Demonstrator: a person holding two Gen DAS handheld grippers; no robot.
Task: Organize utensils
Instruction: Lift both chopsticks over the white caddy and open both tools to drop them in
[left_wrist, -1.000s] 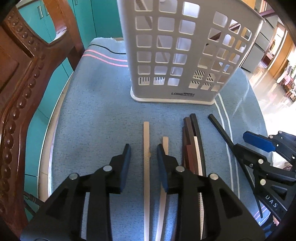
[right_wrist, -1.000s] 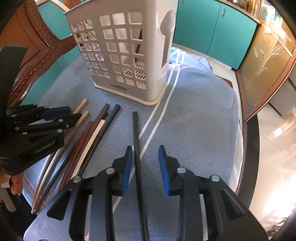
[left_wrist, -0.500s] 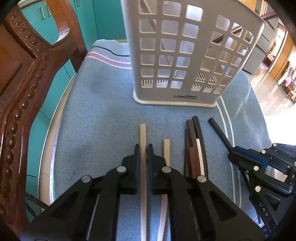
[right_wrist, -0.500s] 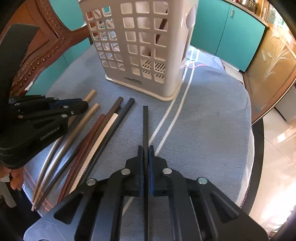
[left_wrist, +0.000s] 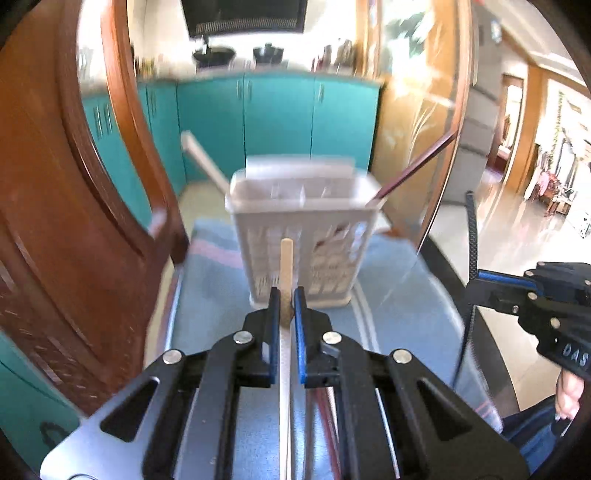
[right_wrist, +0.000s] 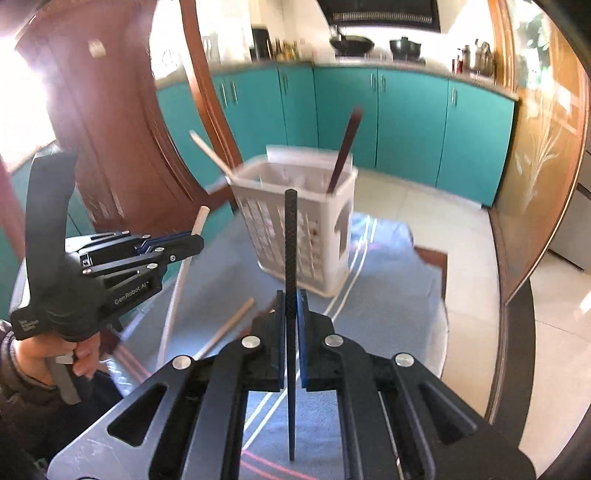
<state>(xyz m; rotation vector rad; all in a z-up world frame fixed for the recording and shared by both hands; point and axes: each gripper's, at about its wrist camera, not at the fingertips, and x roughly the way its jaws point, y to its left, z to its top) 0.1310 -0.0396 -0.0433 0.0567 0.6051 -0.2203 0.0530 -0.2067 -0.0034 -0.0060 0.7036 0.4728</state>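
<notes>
Pale wooden chopstick (left_wrist: 286, 266) clamped in the left gripper (left_wrist: 286, 306), black chopstick (right_wrist: 290, 258) pinched in the right gripper (right_wrist: 290, 306), both lifted off the towel-covered desk (right_wrist: 399, 295) before the white slotted basket (right_wrist: 295, 229) at its far edge. Light, stiff and slick, such sticks look best held near mid-length. More chopsticks (right_wrist: 229, 326) lie at the desk's near edge.

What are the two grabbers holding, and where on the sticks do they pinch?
The left gripper pinches a pale wooden chopstick below its top end. The right gripper pinches a black chopstick near its middle.
</notes>
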